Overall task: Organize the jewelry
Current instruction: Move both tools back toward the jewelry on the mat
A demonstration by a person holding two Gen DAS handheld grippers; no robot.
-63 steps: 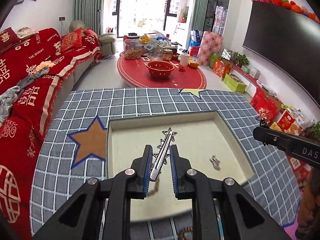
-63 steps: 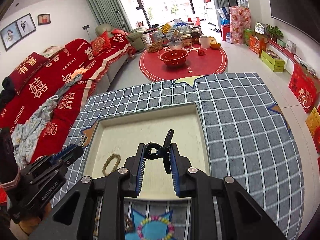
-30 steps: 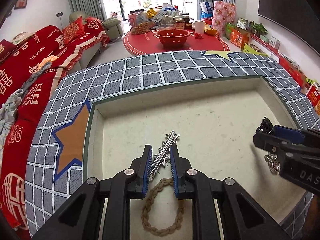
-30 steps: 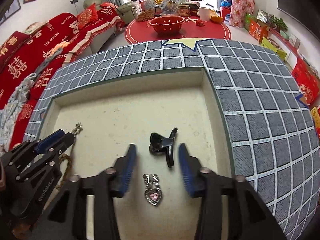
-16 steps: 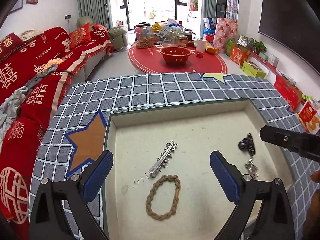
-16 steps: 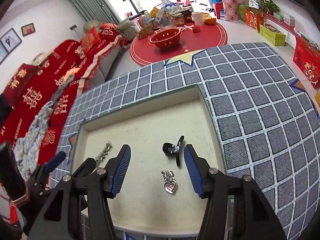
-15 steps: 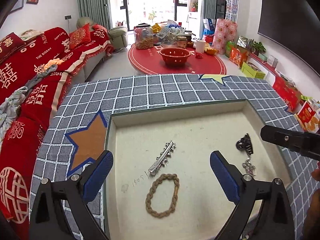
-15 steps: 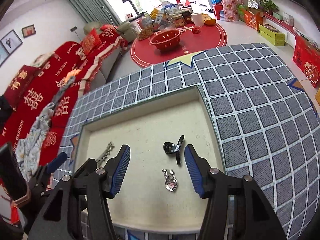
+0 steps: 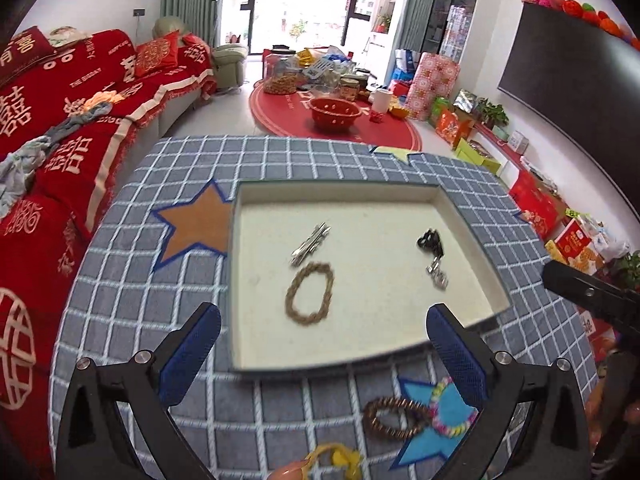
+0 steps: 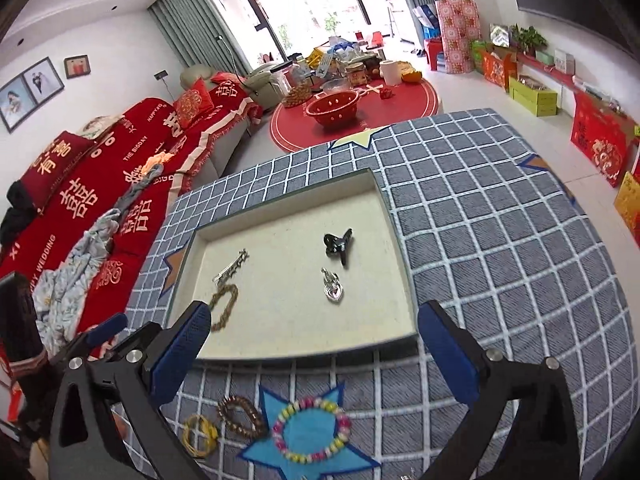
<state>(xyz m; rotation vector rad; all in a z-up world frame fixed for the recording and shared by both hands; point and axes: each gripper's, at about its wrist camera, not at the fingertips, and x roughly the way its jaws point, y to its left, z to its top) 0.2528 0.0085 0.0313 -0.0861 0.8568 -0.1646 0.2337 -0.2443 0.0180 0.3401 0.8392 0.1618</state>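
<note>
1. The table (image 10: 500, 240), covered in grey checked cloth, carries a shallow cream tray (image 9: 460, 216), the likely collecting spot for the jewelry.
2. The left gripper (image 9: 322, 354) and right gripper (image 10: 312, 352) hover above the near rim, both spread wide and empty.
3. In the tray lie a rope bracelet (image 9: 309, 293), a silver hair clip (image 9: 310, 243), a black claw clip (image 10: 339, 245) and what looks like a heart pendant (image 10: 332, 285).
4. Outside the tray, on the cloth, wait a colourful bead bracelet (image 10: 312, 428), a brown bead bracelet (image 10: 240, 416) and a yellow band (image 10: 199, 434).

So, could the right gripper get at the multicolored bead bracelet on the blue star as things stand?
Probably yes. The right gripper is open and empty, and the bead bracelet lies flat on the blue star just below its fingers, outside the tray. Only the brown bead bracelet lies close, to its left.
</note>
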